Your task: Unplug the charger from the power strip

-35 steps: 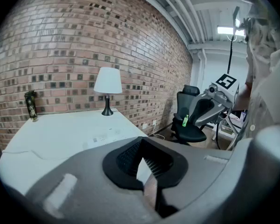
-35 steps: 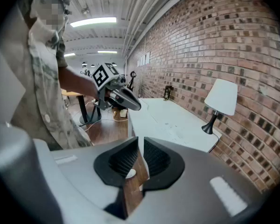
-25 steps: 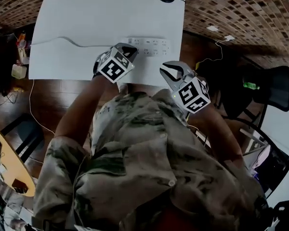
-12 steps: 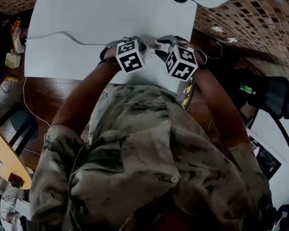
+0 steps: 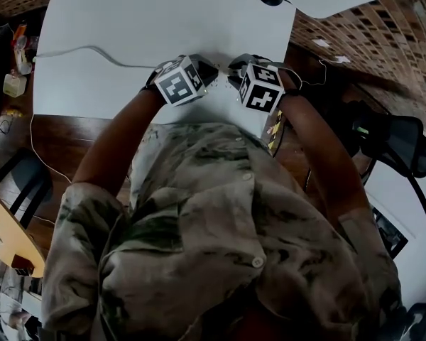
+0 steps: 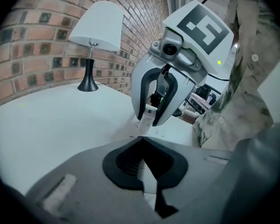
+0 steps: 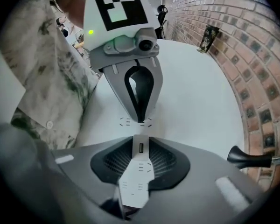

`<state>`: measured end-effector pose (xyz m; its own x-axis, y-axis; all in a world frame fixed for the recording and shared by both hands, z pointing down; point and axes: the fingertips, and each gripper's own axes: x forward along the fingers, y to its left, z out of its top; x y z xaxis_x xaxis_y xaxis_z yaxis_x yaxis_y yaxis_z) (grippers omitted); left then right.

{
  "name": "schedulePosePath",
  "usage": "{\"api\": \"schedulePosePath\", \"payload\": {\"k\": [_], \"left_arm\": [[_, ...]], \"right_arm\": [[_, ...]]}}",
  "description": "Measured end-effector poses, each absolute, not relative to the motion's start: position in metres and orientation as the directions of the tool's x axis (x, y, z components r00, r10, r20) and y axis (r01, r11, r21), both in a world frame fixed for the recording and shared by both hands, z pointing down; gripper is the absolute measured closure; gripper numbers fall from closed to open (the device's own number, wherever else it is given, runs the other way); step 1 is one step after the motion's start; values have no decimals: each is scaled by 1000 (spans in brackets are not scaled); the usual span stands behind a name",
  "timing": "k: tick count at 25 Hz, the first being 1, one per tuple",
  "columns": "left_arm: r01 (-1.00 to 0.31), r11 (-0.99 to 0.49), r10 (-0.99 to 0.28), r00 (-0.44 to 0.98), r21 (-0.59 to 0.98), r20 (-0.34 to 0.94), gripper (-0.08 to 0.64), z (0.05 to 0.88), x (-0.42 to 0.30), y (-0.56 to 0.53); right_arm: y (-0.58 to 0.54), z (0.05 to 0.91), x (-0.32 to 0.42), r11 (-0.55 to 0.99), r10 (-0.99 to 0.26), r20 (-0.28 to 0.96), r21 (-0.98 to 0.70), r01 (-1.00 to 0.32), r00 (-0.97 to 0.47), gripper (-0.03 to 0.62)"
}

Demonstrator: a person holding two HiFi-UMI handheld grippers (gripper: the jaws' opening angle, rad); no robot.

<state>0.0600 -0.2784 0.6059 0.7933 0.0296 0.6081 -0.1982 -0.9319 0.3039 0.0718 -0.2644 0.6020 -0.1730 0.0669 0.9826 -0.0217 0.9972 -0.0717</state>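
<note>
The right tool (image 7: 141, 143) is clenched on the white power strip (image 7: 136, 171), its pads either side of the USB port. The strip lies at the worktop's (image 5: 163, 20) near edge. The left tool (image 6: 140, 141) is pinched together, tips down by the strip's socket slits. A second ago the right tool hung off that edge.

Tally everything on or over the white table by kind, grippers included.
grippers: 2 (left gripper, right gripper)
power strip: 1
charger: 1
lamp: 1
Total: 5
</note>
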Motion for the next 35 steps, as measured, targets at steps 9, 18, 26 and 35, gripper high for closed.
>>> {"api": "schedulePosePath", "payload": {"k": [9, 18, 26, 35], "left_arm": [[-190, -919, 57, 802, 345, 594, 565, 601, 62, -279], [-183, -914, 80, 793, 362, 605, 560, 603, 59, -278], [-304, -868, -56, 845, 392, 531, 555, 564, 49, -297], [-451, -818, -351, 884, 358, 310, 555, 432, 48, -202]], "right_arm": [[-262, 596, 74, 999, 41, 989, -44, -16, -144, 488], [-288, 505, 56, 989, -96, 952, 57, -140, -290, 488], [-245, 468, 112, 884, -298, 863, 88, -460, -408, 486], [-140, 422, 171, 835, -431, 719, 89, -542, -546, 486]]}}
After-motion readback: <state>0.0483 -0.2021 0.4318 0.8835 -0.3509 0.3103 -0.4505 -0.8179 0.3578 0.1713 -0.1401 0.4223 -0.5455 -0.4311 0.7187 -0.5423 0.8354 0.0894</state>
